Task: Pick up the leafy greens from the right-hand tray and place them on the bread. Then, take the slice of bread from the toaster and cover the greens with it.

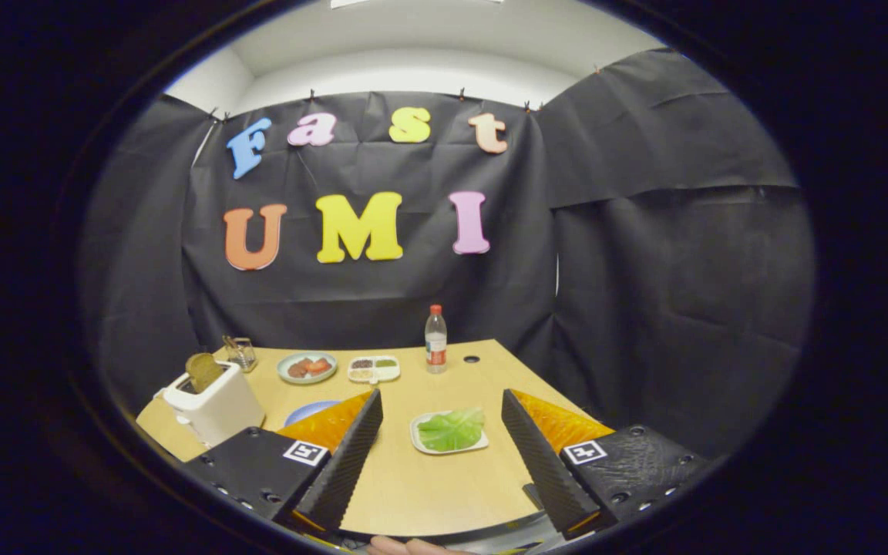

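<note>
The leafy greens [452, 428] lie on a small white tray [425, 445] on the wooden table, between and just ahead of my fingertips. My gripper [441, 404] is open, held above the table, with nothing between its fingers. A white toaster [216, 405] stands beyond the left finger, with a brown slice of bread [203, 370] sticking up out of its slot. A blue plate [309, 410] peeks out behind the left finger, and what lies on it is hidden.
Near the table's far edge stand a plate with red food [307, 368], a divided white dish [374, 369], a plastic bottle [435, 340] and a small glass container [240, 352]. A person's fingers [405, 547] show below the gripper.
</note>
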A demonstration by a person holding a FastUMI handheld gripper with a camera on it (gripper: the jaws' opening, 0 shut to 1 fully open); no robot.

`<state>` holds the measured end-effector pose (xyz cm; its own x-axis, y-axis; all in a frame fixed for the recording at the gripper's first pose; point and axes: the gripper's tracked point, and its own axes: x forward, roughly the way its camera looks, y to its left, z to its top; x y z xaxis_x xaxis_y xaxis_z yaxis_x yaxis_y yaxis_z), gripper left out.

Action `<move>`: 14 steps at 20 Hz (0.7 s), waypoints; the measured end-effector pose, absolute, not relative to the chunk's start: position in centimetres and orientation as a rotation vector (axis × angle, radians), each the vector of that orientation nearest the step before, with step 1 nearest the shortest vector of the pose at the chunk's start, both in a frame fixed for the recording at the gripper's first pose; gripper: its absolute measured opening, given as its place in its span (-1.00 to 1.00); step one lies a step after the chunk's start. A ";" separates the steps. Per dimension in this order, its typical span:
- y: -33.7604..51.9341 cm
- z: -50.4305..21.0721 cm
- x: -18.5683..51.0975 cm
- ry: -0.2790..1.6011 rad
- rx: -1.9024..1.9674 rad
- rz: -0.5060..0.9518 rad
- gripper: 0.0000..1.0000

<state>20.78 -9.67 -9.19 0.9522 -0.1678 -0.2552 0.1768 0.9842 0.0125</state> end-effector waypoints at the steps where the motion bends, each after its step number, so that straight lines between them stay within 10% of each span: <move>1: -10.0 -10.7 22.8 0.290 0.022 -0.174 0.90; 14: -14.3 -29.5 38.0 0.827 -0.055 -0.127 0.91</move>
